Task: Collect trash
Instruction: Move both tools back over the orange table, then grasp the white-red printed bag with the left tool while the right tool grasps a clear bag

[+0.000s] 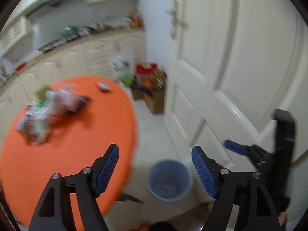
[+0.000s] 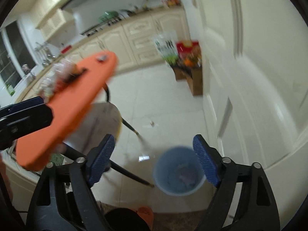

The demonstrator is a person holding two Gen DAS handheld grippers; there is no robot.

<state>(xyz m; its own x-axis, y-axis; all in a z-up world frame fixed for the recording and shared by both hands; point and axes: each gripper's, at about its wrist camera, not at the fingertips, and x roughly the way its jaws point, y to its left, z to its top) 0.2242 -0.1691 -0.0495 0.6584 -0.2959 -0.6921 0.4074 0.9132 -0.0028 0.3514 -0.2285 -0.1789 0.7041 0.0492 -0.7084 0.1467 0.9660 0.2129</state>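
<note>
A blue waste bin (image 1: 170, 180) stands on the floor beside a round orange table (image 1: 67, 154); it holds some crumpled trash and also shows in the right wrist view (image 2: 179, 171). A blurred pile of wrappers and packets (image 1: 48, 111) lies on the table, with a small piece (image 1: 104, 85) farther back. My left gripper (image 1: 155, 170) is open and empty, above the table edge and bin. My right gripper (image 2: 155, 160) is open and empty above the bin; it also shows in the left wrist view (image 1: 236, 148) at the right. The left gripper (image 2: 25, 115) shows in the right wrist view at the left edge.
A white door (image 1: 240, 57) stands close on the right. Cardboard boxes with bags and groceries (image 1: 150, 88) sit on the floor by the cabinets. A kitchen counter (image 1: 77, 40) runs along the back. Black table legs (image 2: 130, 129) reach down to the tiled floor.
</note>
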